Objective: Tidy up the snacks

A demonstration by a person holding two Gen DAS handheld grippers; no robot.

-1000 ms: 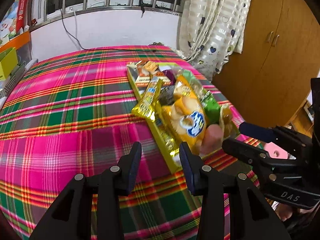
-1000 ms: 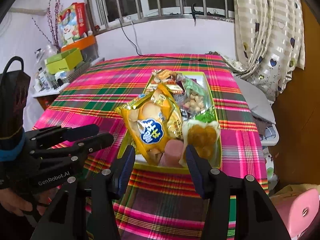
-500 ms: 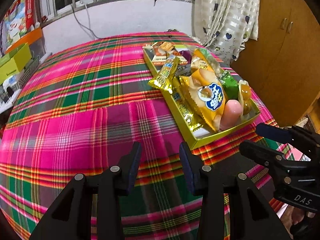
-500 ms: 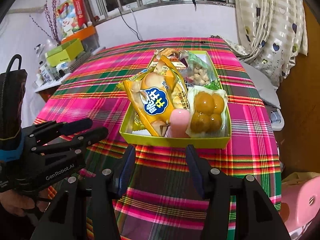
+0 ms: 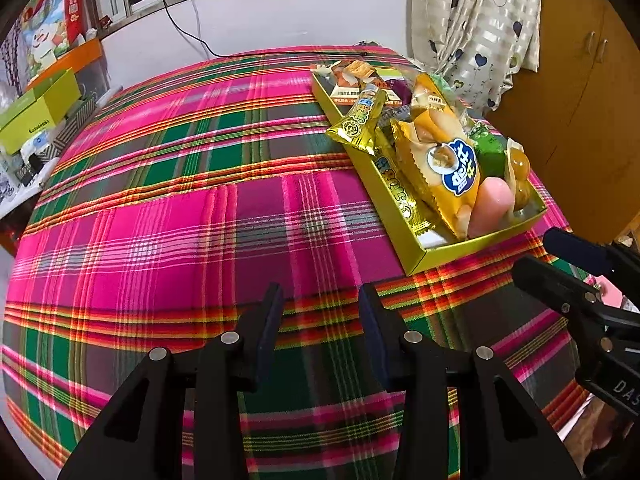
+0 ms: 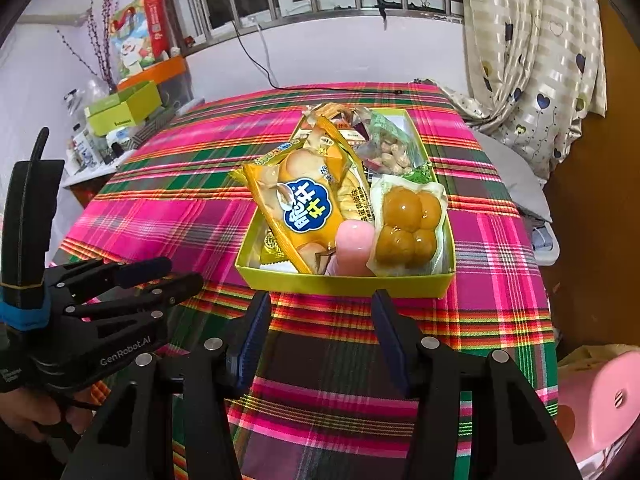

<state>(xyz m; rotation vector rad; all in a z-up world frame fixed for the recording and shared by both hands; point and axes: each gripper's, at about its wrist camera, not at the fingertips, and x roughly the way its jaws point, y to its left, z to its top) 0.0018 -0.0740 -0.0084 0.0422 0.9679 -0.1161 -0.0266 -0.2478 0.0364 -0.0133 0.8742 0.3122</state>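
The tabletop [image 5: 168, 216] lies bare across its whole left and near part, giving wide room to pass. On its right side the yellow box [image 6: 344, 283] stands heaped with snack packets [image 6: 308, 208] that rise above its walls and overhang its left rim. A strip of bare cloth runs between the box and the near edge. Shelf clutter [image 6: 120, 116] crowds the far left beyond the tabletop; a curtain [image 6: 532, 60] hangs at far right.
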